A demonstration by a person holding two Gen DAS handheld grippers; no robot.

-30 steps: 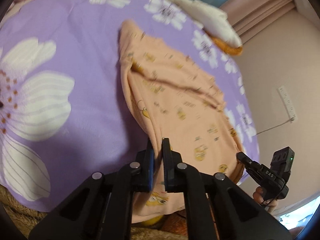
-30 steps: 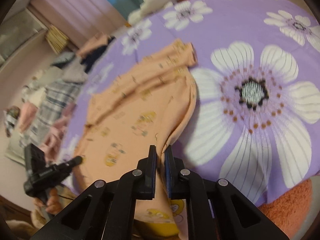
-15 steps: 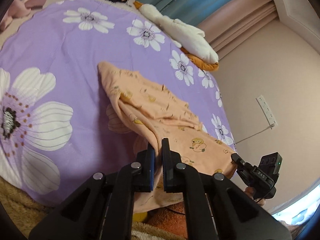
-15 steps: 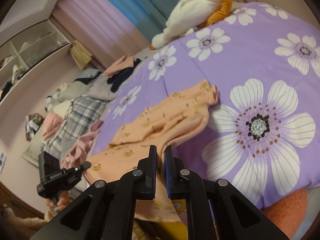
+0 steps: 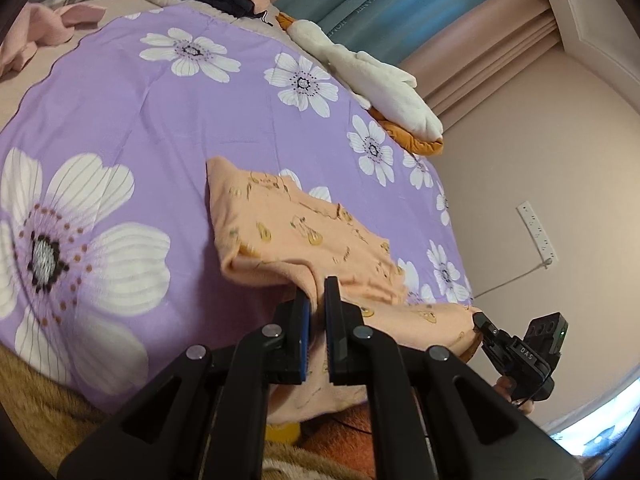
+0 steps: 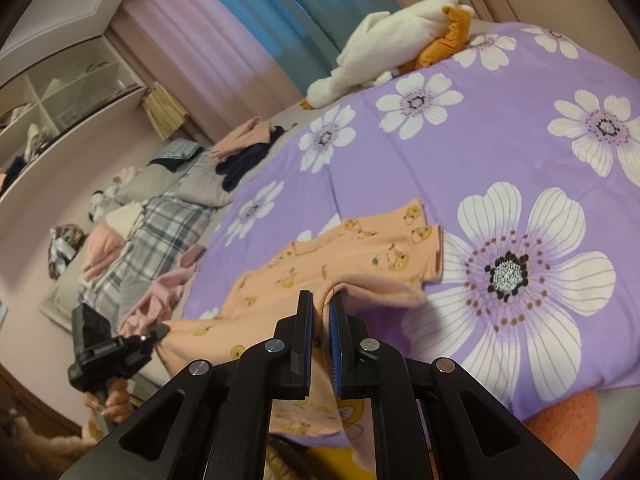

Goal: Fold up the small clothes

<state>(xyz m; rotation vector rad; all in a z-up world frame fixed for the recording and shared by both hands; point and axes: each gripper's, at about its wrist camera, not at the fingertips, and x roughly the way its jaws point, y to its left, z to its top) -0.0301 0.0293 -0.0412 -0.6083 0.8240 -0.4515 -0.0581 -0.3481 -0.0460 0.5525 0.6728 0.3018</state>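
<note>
A small peach garment with yellow cartoon prints (image 5: 304, 236) lies on the purple flowered bedspread (image 5: 128, 112). My left gripper (image 5: 316, 292) is shut on its near hem and holds it lifted, doubling the cloth back over itself. In the right wrist view the same garment (image 6: 352, 260) shows, and my right gripper (image 6: 321, 300) is shut on the other near corner, also lifted. Each gripper shows in the other's view, at the right edge (image 5: 484, 322) and at the left edge (image 6: 160, 330), each pinching the cloth.
A white and orange plush toy (image 5: 384, 88) lies at the bed's far edge. A heap of clothes (image 6: 240, 152), a plaid pillow (image 6: 160, 232) and pink garments (image 6: 160, 296) lie at the head end. A wall socket strip (image 5: 536, 232) is on the wall.
Both grippers have lifted the near hem and carried it toward the far end; the garment now folds over itself and more of the room shows.
</note>
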